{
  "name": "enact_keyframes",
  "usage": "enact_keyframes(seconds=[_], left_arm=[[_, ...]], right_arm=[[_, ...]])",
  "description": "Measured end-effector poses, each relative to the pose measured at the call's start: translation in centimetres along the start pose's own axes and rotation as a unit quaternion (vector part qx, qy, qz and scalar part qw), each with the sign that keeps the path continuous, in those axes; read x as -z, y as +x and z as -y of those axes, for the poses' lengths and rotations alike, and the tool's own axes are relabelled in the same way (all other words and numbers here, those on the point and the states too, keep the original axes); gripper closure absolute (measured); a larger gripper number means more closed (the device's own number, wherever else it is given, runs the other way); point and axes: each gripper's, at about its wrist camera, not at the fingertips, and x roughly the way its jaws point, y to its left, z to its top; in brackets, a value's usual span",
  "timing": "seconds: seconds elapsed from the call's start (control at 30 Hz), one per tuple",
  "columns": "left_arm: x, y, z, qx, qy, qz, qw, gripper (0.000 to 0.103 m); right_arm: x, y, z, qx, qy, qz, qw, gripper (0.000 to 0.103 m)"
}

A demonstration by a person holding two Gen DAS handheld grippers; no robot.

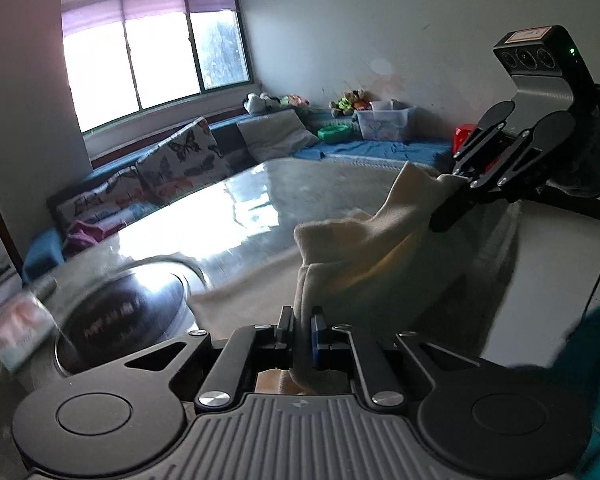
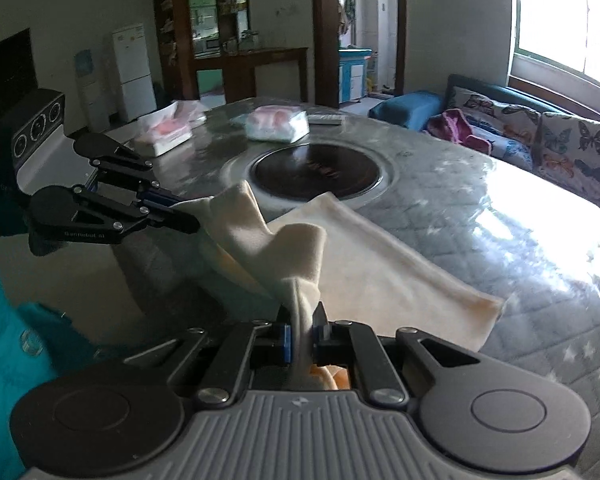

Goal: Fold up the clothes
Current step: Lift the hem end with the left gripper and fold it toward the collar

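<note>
The cloth [image 1: 364, 248], cream, hangs pinched in the left tool [image 1: 302, 330] and stretches up-right to the right tool [image 1: 460, 184], which clamps its other corner; its far part is hidden behind the folds. From the right wrist, the cloth's long body lies ahead across the surface [image 2: 480, 208], both tools on the raised near edge; the held hem is bunched and hard to read.

white lettering on the left gripper [image 2: 188, 216] arm, too blurred to read surely

Cream cloth [image 2: 364, 264], soft fleece, near edge lifted & bunched, far part flat on tbl
</note>
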Motion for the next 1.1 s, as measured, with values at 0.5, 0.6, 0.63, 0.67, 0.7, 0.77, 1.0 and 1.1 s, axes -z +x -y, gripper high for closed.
enact_keyframes(seconds=[0.5, 0.6, 0.63, 0.67, 0.7, 0.77, 1.0, 1.1], left_arm=[[-2.7, 13.9, -6.2, -0.023, -0.001, -0.029, 0.9993, 0.097], [-2.2, 15.9, -6.7, -0.023, -0.008, -0.040, 0.9989, 0.097], [-2.1, 16.5, -6.7, -0.024, -0.006, -0.044, 0.9987, 0.097], [-2.0, 17.0, -6.7, -0.027, -0.004, -0.047, 0.9985, 0.097], [-2.0, 17.4, -6.8, -0.028, -0.007, -0.051, 0.9983, 0.097], [-1.8, 17.8, -6.9, -0.029, -0.014, -0.056, 0.9979, 0.097], [-2.4, 18.0, -7.6, -0.059, -0.042, -0.057, 0.9957, 0.084], [-2.7, 17.7, -8.3, -0.084, -0.064, -0.054, 0.9929, 0.084]], right_arm=[[-3.9, 9.4, 10.7, 0.060, 0.062, -0.017, 0.996, 0.096], [-3.2, 11.2, 11.9, 0.068, 0.088, -0.017, 0.994, 0.096], [-3.0, 11.7, 12.2, 0.072, 0.094, -0.018, 0.993, 0.096], [-2.7, 12.2, 12.6, 0.074, 0.101, -0.019, 0.992, 0.096], [-2.5, 12.7, 12.9, 0.077, 0.108, -0.022, 0.991, 0.094], [-2.2, 13.4, 13.4, 0.085, 0.116, -0.025, 0.989, 0.089], [-2.2, 12.2, 14.0, 0.122, 0.140, -0.003, 0.983, 0.074], [-2.5, 11.1, 13.7, 0.146, 0.144, 0.015, 0.979, 0.073]])
